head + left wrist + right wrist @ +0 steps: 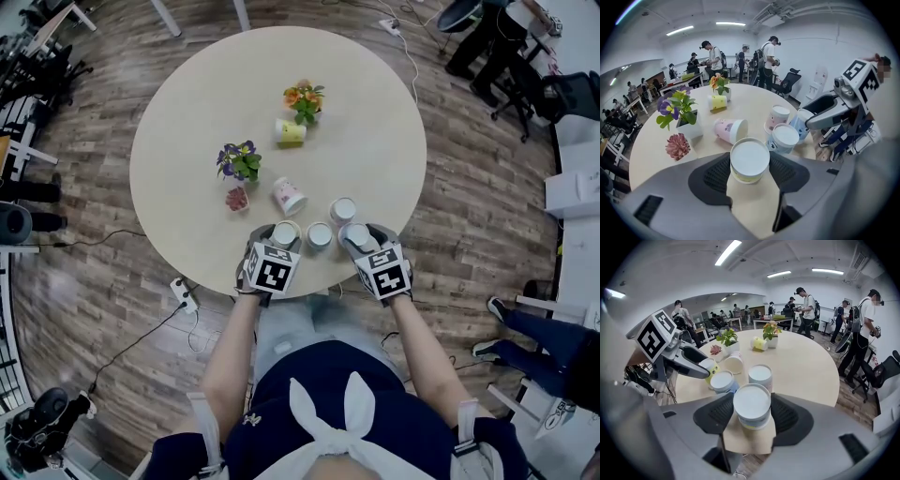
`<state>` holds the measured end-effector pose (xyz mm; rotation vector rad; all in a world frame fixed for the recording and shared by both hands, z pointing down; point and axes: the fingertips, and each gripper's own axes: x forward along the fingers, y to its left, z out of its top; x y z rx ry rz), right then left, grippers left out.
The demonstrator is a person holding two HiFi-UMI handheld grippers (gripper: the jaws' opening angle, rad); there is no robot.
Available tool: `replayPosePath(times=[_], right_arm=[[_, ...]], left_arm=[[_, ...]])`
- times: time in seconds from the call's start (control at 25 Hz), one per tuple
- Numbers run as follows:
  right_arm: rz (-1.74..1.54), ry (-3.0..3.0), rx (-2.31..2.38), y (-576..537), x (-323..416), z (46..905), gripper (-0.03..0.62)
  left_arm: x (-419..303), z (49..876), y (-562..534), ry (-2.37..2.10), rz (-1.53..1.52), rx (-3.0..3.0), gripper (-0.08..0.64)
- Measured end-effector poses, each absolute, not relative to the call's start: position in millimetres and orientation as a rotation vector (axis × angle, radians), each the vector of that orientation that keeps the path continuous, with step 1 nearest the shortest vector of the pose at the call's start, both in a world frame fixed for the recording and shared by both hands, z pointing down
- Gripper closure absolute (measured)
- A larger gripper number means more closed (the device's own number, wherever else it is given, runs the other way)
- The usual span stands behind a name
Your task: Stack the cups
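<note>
Three paper cups stand in a row at the near edge of the round table point(187, 103), each showing a flat white top. My left gripper point(281, 228) is shut on the yellowish cup point(749, 159), its pads pressed on both sides. My right gripper point(357, 232) is shut on a pale cup point(752, 405) in the same way. Between them stands a bluish cup point(320, 235), and a pink-printed cup point(343, 209) stands just behind. Another pink cup point(288, 196) lies on its side further in. A yellow cup point(291, 131) lies on its side near the far plant.
A purple-flowered plant point(240, 161) and a small pink succulent point(237, 198) sit left of centre, and an orange-flowered plant point(305, 99) stands farther back. Several people stand at desks beyond the table. A power strip point(184, 294) and cables lie on the wooden floor.
</note>
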<state>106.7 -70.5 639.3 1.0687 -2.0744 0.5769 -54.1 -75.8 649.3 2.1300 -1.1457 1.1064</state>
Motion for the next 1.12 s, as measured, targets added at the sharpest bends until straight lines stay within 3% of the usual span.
replayPosePath(times=[1.12], right_arm=[[0.6, -2.019, 1.06, -68.1, 102.3, 655.0, 0.339]], left_arm=[[-38.8, 658.6, -72.6, -1.05, 1.146, 2.145, 0.29]])
